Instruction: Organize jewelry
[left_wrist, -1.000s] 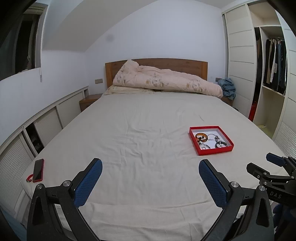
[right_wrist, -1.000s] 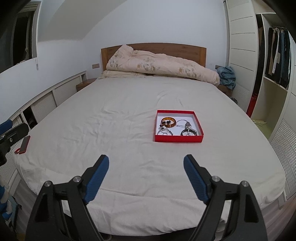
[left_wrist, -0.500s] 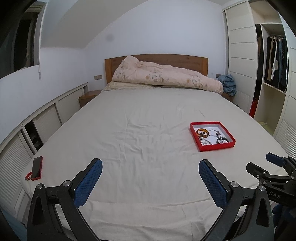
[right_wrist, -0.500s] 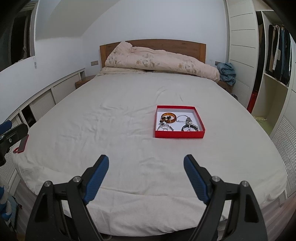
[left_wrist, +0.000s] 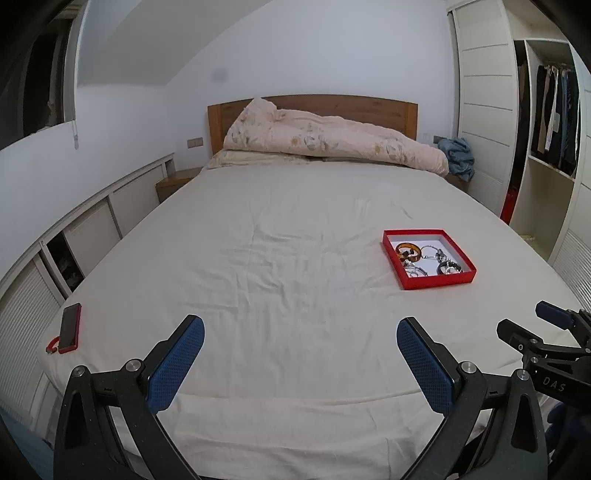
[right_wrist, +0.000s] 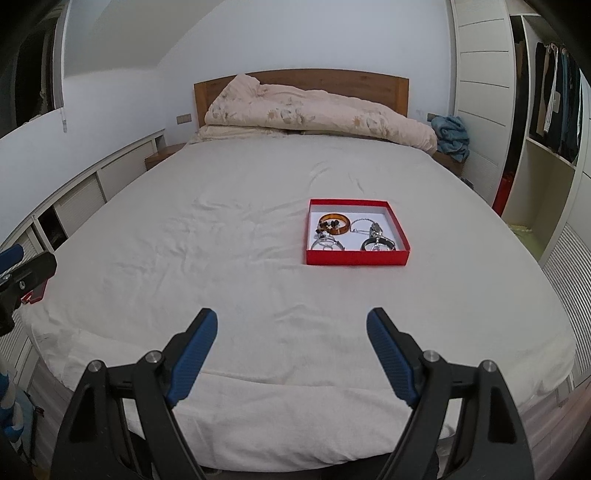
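Home bedroom: large bed (left_wrist: 295, 266) with wooden headboard (left_wrist: 314, 105), rumpled duvet (left_wrist: 332, 142), bedside cabinet (left_wrist: 173, 182), open wardrobe (left_wrist: 550, 122) of hanging clothes.

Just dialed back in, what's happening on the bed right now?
Nothing is being handled yet. The left hand-held gripper and right hand-held gripper both hang open and empty over the near edge of the bed. The red jewelry box sits open on the sheet ahead of the right one, holding an amber bangle, a black bracelet and some silver pieces. A phone in a red case lies at the bed's left corner.
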